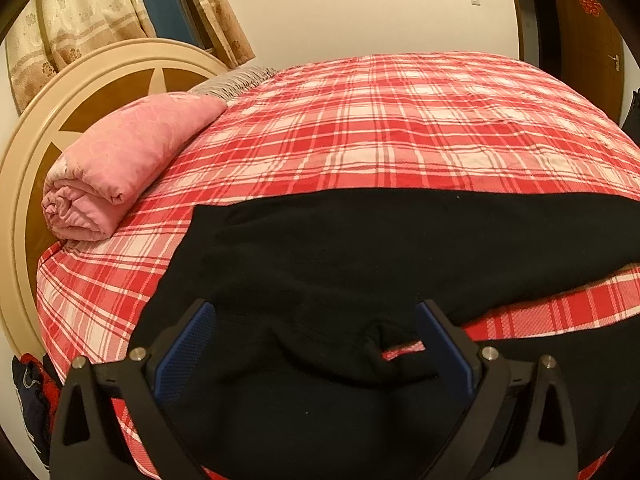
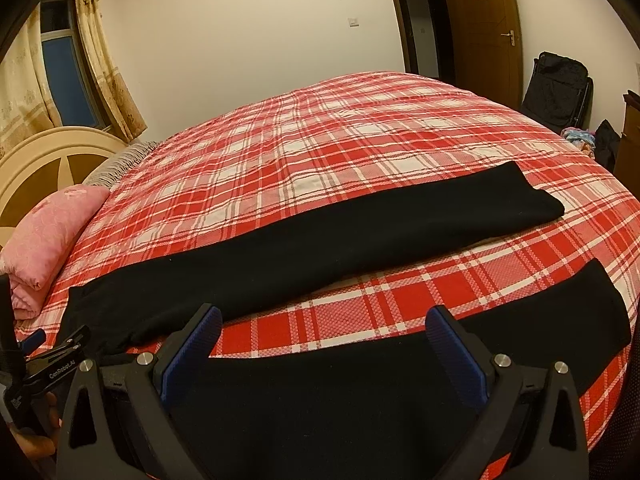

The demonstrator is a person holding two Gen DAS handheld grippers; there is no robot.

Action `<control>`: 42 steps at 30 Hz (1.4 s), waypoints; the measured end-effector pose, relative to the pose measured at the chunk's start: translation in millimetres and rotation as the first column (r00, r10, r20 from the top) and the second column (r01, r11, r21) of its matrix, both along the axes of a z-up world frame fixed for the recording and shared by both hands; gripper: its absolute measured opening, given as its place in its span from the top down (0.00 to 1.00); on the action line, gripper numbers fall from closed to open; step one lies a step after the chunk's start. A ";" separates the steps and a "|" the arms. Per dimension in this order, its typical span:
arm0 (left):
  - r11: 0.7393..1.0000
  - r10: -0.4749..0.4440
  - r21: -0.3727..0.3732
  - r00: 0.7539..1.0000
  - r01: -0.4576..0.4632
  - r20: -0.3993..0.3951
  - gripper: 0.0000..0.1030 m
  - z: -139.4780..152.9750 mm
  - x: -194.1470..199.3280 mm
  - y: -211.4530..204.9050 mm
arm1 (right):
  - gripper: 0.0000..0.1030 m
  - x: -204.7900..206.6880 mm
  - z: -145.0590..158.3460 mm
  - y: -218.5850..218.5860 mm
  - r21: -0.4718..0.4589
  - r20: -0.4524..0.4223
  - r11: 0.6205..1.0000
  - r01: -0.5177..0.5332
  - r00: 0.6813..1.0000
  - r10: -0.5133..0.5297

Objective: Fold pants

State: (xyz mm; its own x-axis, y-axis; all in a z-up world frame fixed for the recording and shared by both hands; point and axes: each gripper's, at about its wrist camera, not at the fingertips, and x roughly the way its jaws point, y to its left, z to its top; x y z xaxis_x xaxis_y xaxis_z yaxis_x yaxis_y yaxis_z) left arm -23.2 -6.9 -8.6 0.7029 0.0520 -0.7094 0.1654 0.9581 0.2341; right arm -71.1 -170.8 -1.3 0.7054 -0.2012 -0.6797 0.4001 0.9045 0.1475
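Black pants lie flat on a red plaid bed. In the left wrist view my left gripper hangs open just above the dark cloth near the bed's front edge, where a small fold shows plaid underneath. The right wrist view shows the two legs spread apart: the far leg runs across the bed, the near leg lies under my right gripper, which is open and holds nothing. The left gripper appears at the far left, by the waist end.
A rolled pink quilt rests at the left against a round cream headboard. Dark clothes hang off the bed's near left corner. A brown door and a black bag stand beyond the bed on the right.
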 end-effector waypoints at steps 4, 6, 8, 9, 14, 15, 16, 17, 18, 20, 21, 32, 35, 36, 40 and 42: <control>1.000 0.007 -0.011 1.000 -0.007 -0.019 0.01 -2.5 4.8 3.8 | 0.01 4.1 -2.5 -1.9 -0.001 -0.011 1.000 -0.004 1.000 0.004; 1.000 0.010 -0.019 0.999 -0.010 -0.030 0.01 -3.9 7.3 5.3 | 0.01 5.7 -3.9 -2.6 0.003 -0.016 1.000 -0.006 1.000 0.006; 1.000 0.014 -0.020 0.999 -0.015 -0.038 0.01 -5.3 9.6 5.9 | 0.01 7.1 -5.2 -2.2 0.005 -0.020 1.000 -0.009 1.000 0.009; 1.000 0.016 -0.019 0.999 -0.016 -0.040 0.01 -5.8 10.2 5.8 | 0.01 7.7 -6.0 -1.2 0.005 -0.021 1.000 -0.010 1.000 0.010; 1.000 0.012 -0.017 0.999 -0.013 -0.043 0.01 -6.1 11.4 5.3 | 0.01 10.7 -8.2 1.4 0.006 -0.029 1.000 -0.018 0.999 0.018; 1.000 0.011 -0.017 0.999 -0.012 -0.042 0.01 -6.2 11.4 5.7 | 0.01 11.2 -8.5 1.8 0.006 -0.031 1.000 -0.020 0.999 0.020; 1.000 0.012 -0.019 0.999 -0.013 -0.042 0.01 -6.2 11.5 5.8 | 0.01 11.7 -8.8 2.2 0.004 -0.032 1.000 -0.023 0.999 0.023; 1.000 0.013 -0.022 0.999 -0.014 -0.044 0.01 -6.4 11.7 5.7 | 0.01 12.3 -9.3 2.9 0.002 -0.033 1.000 -0.026 0.999 0.026; 1.000 0.014 -0.023 0.999 -0.015 -0.046 0.01 -6.6 11.6 5.2 | 0.01 13.2 -9.8 3.6 0.001 -0.035 1.000 -0.030 0.999 0.030; 1.000 0.016 -0.026 0.999 -0.017 -0.048 0.01 -7.2 13.1 6.5 | 0.01 15.5 -10.5 4.9 -0.001 -0.039 0.999 -0.038 0.999 0.038; 0.999 0.016 -0.027 0.999 -0.017 -0.050 0.01 -7.5 14.6 8.0 | 0.01 16.9 -10.5 5.3 -0.002 -0.040 0.999 -0.042 0.998 0.042; 0.997 -0.055 -0.063 0.995 0.050 -0.080 0.01 1.5 51.8 21.7 | 0.01 84.6 4.6 23.5 -0.027 -0.065 0.977 -0.210 0.976 0.208; 0.997 -0.033 -0.076 0.996 0.027 -0.085 0.01 5.0 75.7 31.4 | 0.01 126.8 5.1 45.0 -0.073 -0.097 0.948 -0.309 0.948 0.302; 0.996 -0.025 -0.084 0.995 0.017 -0.094 0.01 4.4 84.6 34.6 | 0.01 140.7 2.6 53.1 -0.076 -0.110 0.936 -0.345 0.936 0.336; 0.992 -0.021 -0.125 0.988 0.001 -0.155 0.01 -7.8 111.3 41.3 | 0.03 191.2 -19.8 90.1 -0.146 -0.201 0.863 -0.484 0.868 0.453; 0.993 -0.014 -0.117 0.986 -0.006 -0.169 0.01 -17.5 122.3 41.7 | 0.17 209.3 -31.7 99.5 -0.132 -0.229 0.842 -0.523 0.842 0.488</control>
